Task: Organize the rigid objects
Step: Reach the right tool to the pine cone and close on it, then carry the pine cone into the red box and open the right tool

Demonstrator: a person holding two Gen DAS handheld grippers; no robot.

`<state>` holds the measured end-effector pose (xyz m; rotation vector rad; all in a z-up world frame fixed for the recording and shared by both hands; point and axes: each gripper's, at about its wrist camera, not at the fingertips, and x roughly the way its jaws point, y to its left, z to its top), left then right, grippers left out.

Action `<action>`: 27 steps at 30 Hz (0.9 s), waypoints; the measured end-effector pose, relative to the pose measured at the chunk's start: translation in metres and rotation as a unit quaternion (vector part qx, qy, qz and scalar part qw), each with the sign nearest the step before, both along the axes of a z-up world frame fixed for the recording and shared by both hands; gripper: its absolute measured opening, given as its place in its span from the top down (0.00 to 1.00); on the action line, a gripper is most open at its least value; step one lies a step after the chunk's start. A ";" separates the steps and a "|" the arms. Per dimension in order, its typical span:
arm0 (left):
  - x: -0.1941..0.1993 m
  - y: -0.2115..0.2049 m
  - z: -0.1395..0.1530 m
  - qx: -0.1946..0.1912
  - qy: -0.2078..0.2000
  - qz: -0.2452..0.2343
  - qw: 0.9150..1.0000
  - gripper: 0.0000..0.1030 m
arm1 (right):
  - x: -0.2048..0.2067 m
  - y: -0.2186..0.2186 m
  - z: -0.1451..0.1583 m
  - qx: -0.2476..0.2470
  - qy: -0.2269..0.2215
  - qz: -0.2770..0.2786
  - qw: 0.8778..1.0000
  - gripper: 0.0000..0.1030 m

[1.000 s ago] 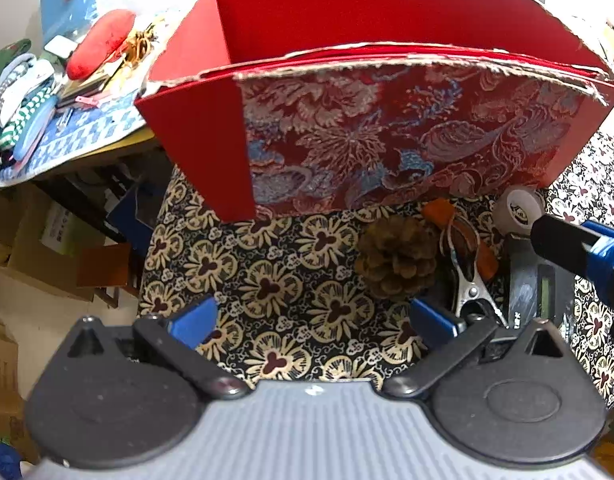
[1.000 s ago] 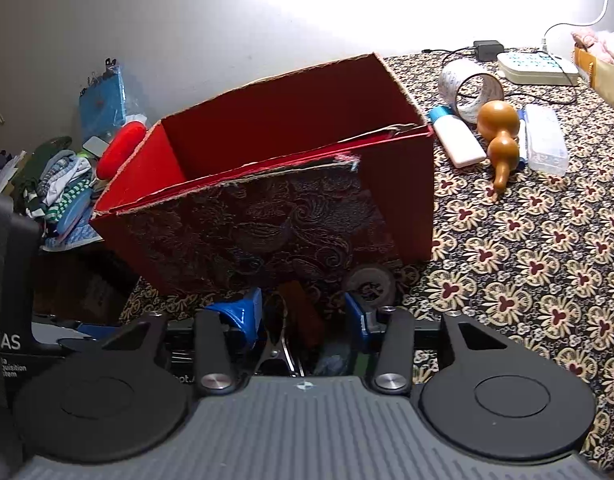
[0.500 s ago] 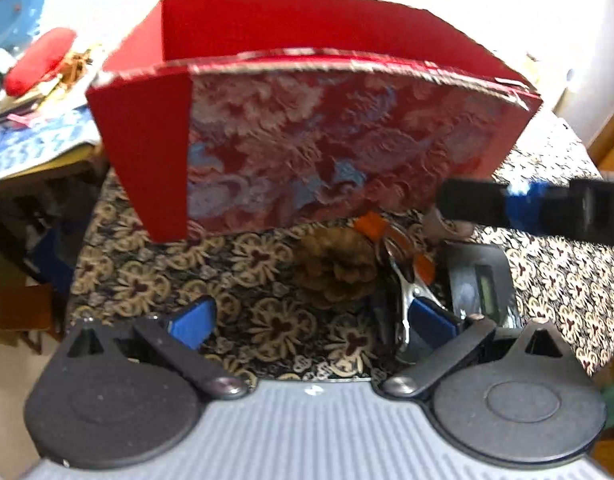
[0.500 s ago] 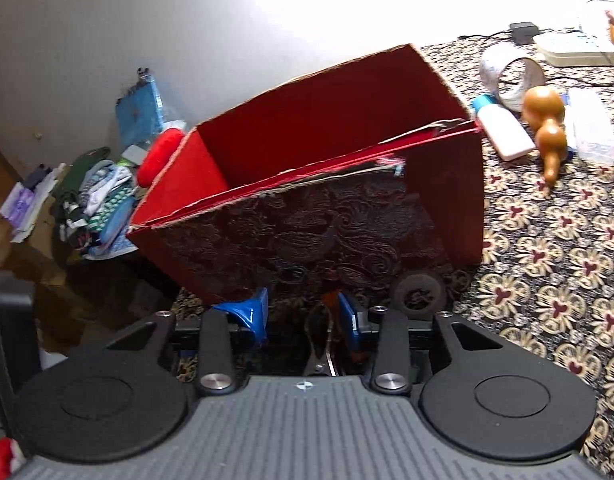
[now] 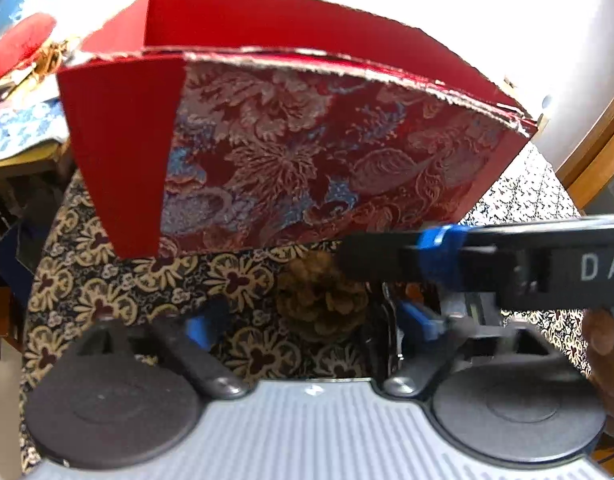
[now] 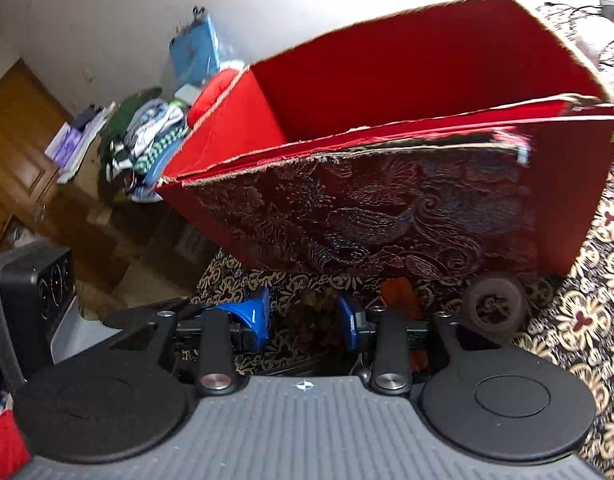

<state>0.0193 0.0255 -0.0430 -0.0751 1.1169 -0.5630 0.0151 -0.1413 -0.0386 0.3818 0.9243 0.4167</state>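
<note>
The flowery tablecloth [image 5: 119, 280] holds a red box [image 5: 307, 152] (messy piles behind), and both closing grippers, left [image 5: 307, 324] and right [image 6: 305, 316], straddle the pinecone [image 5: 323, 304] without squeezing.

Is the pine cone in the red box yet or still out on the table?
Out. The pine cone lies on the patterned tablecloth in front of the red box.

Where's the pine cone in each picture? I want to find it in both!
Left wrist view: the pine cone sits low in the middle, on the flowered cloth, just under the other gripper's dark finger.
Right wrist view: the pine cone is low in the middle, dark and blurry, between the blue fingertips.
Shared landmark: the red box with its patterned front stands right behind it.
</note>
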 end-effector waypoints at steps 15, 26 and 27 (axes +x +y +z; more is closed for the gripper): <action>0.021 -0.025 -0.016 0.016 -0.014 -0.002 1.000 0.51 | 0.025 0.017 -0.008 -0.047 0.031 0.038 0.998 0.83; 0.020 -0.036 0.072 -0.007 -0.104 -0.020 0.994 0.52 | 0.000 0.007 0.055 -0.021 -0.053 0.027 0.998 0.87; 0.021 -0.040 0.081 -0.013 -0.117 -0.021 0.993 0.52 | -0.002 0.005 0.063 -0.018 -0.066 0.023 0.997 0.87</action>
